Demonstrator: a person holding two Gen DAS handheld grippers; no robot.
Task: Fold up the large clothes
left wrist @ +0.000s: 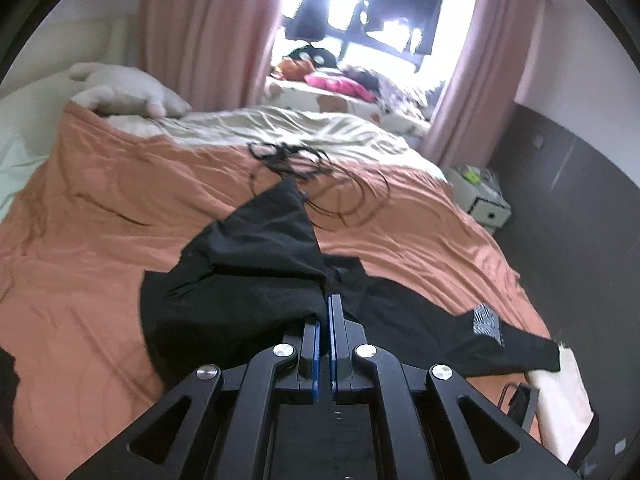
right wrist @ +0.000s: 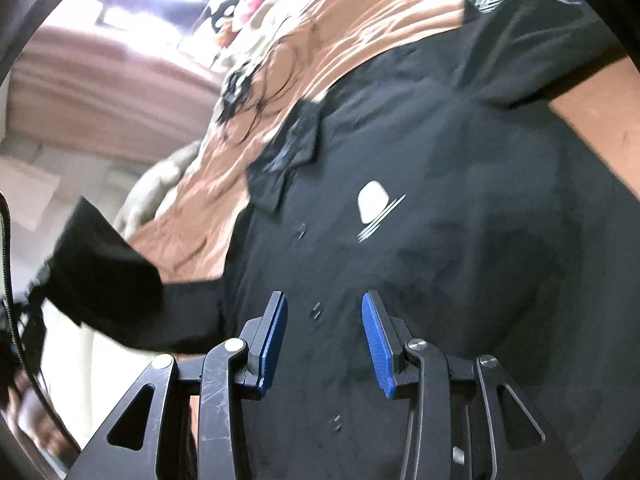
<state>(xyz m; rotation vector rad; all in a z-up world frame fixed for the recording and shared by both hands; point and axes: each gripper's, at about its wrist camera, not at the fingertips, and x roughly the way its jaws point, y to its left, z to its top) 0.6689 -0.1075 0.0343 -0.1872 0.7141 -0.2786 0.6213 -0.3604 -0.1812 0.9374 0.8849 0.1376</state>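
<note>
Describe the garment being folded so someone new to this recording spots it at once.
Start at the bed with the orange bedspread. Spread across its near half lies a black button-front shirt, one part pinched in the left hand-held gripper; the open right hand-held gripper hovers over its buttons. A white hat logo on the chest and a patterned sleeve patch set it apart.

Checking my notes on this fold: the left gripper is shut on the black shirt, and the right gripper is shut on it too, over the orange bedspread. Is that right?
Not quite. The right gripper is open, its jaws apart above the black shirt, as the right wrist view shows. The rest holds: the left gripper is shut on the shirt, over the orange bedspread.
</note>
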